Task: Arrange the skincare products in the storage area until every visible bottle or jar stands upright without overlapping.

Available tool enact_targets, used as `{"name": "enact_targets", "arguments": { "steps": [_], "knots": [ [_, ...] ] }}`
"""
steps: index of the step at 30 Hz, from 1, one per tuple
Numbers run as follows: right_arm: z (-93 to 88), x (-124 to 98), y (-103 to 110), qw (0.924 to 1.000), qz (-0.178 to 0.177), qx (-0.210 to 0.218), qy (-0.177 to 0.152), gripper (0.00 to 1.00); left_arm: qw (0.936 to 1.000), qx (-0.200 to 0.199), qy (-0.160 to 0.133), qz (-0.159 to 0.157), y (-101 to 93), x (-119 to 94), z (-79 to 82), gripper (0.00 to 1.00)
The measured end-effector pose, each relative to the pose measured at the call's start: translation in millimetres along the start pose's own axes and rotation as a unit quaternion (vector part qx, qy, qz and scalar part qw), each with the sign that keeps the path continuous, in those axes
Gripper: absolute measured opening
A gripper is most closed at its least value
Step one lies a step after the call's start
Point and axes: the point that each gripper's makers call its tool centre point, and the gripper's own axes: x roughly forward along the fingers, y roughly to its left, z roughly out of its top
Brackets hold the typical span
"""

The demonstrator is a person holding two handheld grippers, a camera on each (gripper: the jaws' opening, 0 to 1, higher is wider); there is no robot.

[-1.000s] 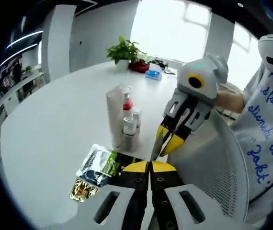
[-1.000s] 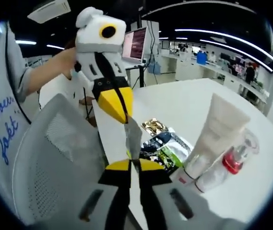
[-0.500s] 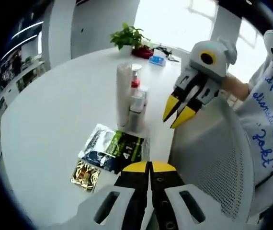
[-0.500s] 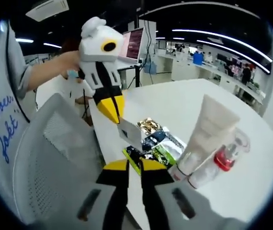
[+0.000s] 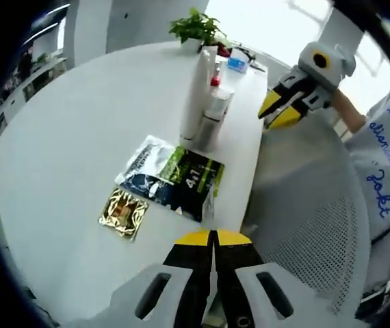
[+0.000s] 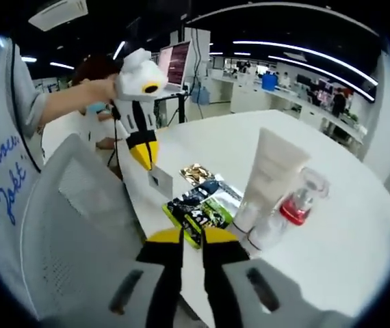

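A white tube (image 5: 196, 96) stands cap-down on the round white table (image 5: 79, 137), close against a small clear bottle (image 5: 217, 113) and a red-pump bottle (image 6: 297, 203). Dark and green sachets (image 5: 174, 179) and a gold sachet (image 5: 123, 213) lie flat near the table's edge. My left gripper (image 5: 213, 238) is shut on a small pale sachet (image 6: 159, 182), seen edge-on above its own jaws. In the right gripper view the left gripper (image 6: 145, 158) hangs over the table's edge. My right gripper (image 5: 282, 113) is held above the chair, jaws slightly apart and empty.
A white mesh chair back (image 5: 304, 205) stands against the table's edge below both grippers. A potted plant (image 5: 198, 27) and a blue item (image 5: 237, 65) sit at the far side. A monitor (image 6: 174, 65) stands behind the person's hand.
The right gripper has let go of the small sachet, opened and drawn away. The left gripper keeps the sachet. Both cameras have pulled back from the table.
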Motion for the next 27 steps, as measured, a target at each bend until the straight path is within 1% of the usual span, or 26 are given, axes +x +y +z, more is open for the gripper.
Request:
{"name": "enact_targets", "arguments": {
  "steps": [3, 4, 5, 9, 13, 16, 17, 19, 21, 23, 25, 26, 27],
  "knots": [
    [-4.3, -6, -5, 0.9999, -0.01, 0.011, 0.001, 0.13, 0.9999, -0.009, 0.01, -0.001, 4.6, 0, -6.1, 0.0],
    [-6.8, -8, -7, 0.9998, -0.014, 0.014, 0.003, 0.13, 0.9998, -0.012, 0.015, -0.001, -0.6, 3, -6.3, 0.0],
    [-8.1, -9, -8, 0.9997, -0.017, 0.016, 0.005, 0.13, 0.9997, -0.014, 0.019, -0.001, -1.5, 4, -7.4, 0.0],
    [-13.9, -15, -15, 0.9991, -0.029, 0.03, 0.008, 0.15, 0.9988, -0.02, 0.045, 0.004, 5.1, 6, -17.0, 0.0],
    [-17.7, -21, -20, 0.9983, -0.042, 0.039, 0.008, 0.18, 0.9985, -0.035, 0.042, -0.002, 8.5, 6, -16.9, 0.0],
    [-19.4, -23, -23, 0.9978, -0.051, 0.042, 0.009, 0.21, 0.9978, -0.036, 0.056, 0.007, 15.4, 8, -21.3, 0.0],
    [-20.2, -24, -25, 0.9975, -0.054, 0.045, 0.009, 0.22, 0.9979, -0.04, 0.05, 0.004, 15.3, 7, -19.0, 0.0],
    [-21.5, -25, -26, 0.997, -0.058, 0.05, 0.009, 0.24, 0.9979, -0.042, 0.049, 0.005, 16.6, 8, -17.3, 0.0],
    [-23.1, -25, -27, 0.9966, -0.061, 0.053, 0.011, 0.27, 0.9977, -0.041, 0.053, 0.009, 19.7, 9, -15.9, 0.0],
    [-24.4, -25, -28, 0.9964, -0.063, 0.054, 0.013, 0.27, 0.9974, -0.04, 0.058, 0.013, 22.4, 10, -15.9, 0.0],
    [-24.6, -26, -28, 0.9963, -0.064, 0.056, 0.013, 0.27, 0.9964, -0.039, 0.071, 0.021, 27.6, 13, -18.8, 0.0],
    [-24.6, -26, -28, 0.9963, -0.064, 0.057, 0.013, 0.27, 0.9956, -0.034, 0.083, 0.025, 36.6, 14, -21.5, 0.0],
    [-24.5, -26, -28, 0.9962, -0.064, 0.057, 0.012, 0.27, 0.9948, -0.031, 0.092, 0.03, 40.0, 15, -24.1, 0.0]
  ]
}}
